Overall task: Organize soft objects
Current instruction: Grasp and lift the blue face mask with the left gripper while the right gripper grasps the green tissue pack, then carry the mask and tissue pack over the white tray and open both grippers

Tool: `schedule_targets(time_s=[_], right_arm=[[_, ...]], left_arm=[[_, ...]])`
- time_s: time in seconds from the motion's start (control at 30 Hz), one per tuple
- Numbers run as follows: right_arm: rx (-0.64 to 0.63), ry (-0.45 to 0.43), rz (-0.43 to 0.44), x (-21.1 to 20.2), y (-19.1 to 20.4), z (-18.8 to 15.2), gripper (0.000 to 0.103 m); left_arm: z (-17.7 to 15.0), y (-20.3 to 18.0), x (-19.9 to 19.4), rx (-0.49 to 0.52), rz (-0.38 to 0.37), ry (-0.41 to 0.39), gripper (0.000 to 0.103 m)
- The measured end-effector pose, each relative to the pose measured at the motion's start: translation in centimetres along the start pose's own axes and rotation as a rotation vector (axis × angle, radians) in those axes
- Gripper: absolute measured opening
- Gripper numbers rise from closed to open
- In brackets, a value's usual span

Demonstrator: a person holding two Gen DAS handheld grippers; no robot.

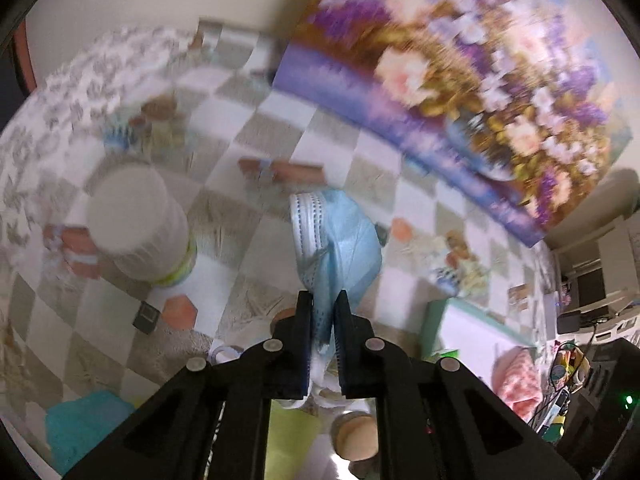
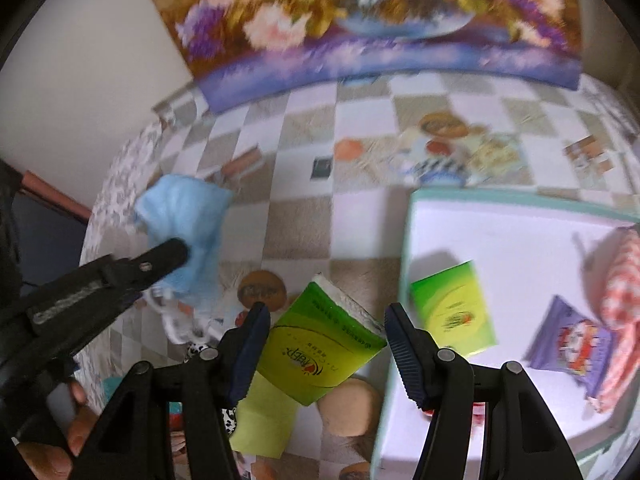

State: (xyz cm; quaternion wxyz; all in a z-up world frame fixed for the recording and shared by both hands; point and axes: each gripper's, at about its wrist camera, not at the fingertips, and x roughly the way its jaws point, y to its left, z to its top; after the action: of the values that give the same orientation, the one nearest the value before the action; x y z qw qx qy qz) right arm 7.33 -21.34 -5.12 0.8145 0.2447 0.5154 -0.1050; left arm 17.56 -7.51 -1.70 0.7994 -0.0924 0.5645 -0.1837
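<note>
A light blue face mask (image 1: 344, 236) hangs pinched between the black fingers of my left gripper (image 1: 323, 296), clear above the checkered tablecloth. In the right wrist view the same mask (image 2: 184, 208) shows at the left, with the left gripper (image 2: 180, 254) clamped on its lower part. My right gripper (image 2: 326, 312) has a green tissue pack (image 2: 316, 352) tilted between its blue pads, which touch the pack's two sides. To the right lies a white tray with a teal rim (image 2: 500, 232). It holds another green tissue pack (image 2: 454, 308), a purple packet (image 2: 568, 344) and a pink checkered cloth (image 2: 624, 300).
A white wrapped roll (image 1: 140, 220) stands on the tablecloth at the left. A large floral painting (image 1: 480, 60) leans along the table's far side. A teal cloth (image 1: 84, 428), a tan round object (image 1: 356, 436) and a yellow-green sheet (image 2: 264, 420) lie near the front.
</note>
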Motion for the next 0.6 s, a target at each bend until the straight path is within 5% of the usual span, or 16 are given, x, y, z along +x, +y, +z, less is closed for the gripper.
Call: schedule_targets(time_s=[0.27,0.6], right_arm=[[0.095,-0.095,-0.11,-4.9,-4.8,0.4,0.057],[0.26,-0.071,-0.231,-5.9,-13.2,-0.1,0.053]], left_arm=[[-1.9,-3.8,-3.8,0.109,-0.052,-0.031,0.01],[-5.4,-9.9,-1.5,0.259,-0.092,0.062,0.011]])
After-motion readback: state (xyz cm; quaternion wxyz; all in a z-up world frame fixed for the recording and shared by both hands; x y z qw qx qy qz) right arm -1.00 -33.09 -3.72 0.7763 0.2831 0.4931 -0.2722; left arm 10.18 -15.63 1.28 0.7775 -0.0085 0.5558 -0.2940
